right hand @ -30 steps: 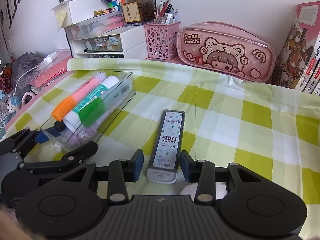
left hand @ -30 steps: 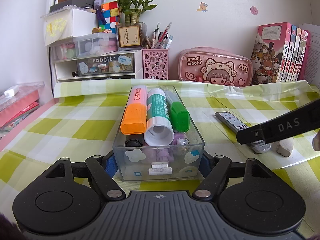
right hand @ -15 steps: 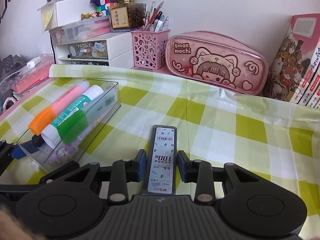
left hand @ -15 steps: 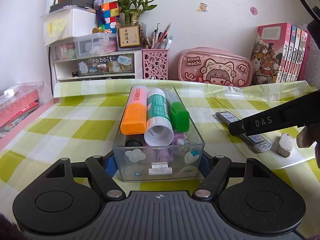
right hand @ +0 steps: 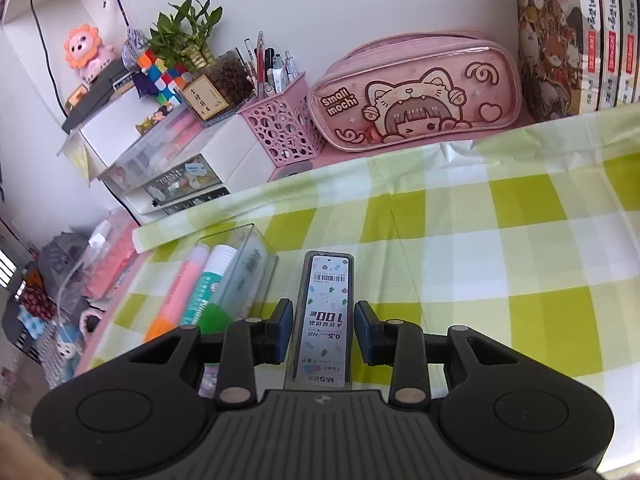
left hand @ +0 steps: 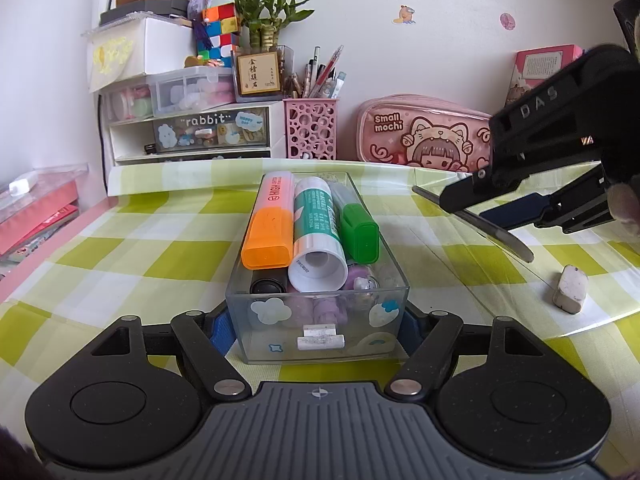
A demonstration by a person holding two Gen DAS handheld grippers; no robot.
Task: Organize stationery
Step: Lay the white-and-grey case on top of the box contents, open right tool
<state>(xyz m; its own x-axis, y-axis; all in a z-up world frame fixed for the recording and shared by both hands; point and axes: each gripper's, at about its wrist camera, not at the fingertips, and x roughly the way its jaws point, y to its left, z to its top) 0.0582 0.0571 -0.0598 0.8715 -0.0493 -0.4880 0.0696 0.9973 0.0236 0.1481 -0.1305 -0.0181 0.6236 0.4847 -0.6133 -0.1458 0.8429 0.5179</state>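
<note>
My left gripper [left hand: 316, 328] is shut on the near end of a clear plastic box [left hand: 320, 344] that rests on the checked cloth. The box holds an orange highlighter [left hand: 269, 240], a white and green glue stick [left hand: 316, 244], a green marker [left hand: 359, 232] and small purple bits. My right gripper [right hand: 323, 330] is shut on a flat pencil lead case [right hand: 325, 312], with blue pads on its long sides. From the left wrist view the right gripper [left hand: 500, 208] hangs right of the box, and the lead case [left hand: 516, 246] is tilted, edge-on, above the cloth.
A white eraser [left hand: 570, 289] lies on the cloth at the right. Along the back wall stand a pink pen cup [left hand: 311, 128], a pink pencil pouch [left hand: 424, 136], white drawers [left hand: 192, 132] and books [right hand: 580, 36]. The table's left edge is pink.
The right gripper closed on the lead case, lifted it off the cloth and rolled it onto its edge. The left gripper and the box have not moved.
</note>
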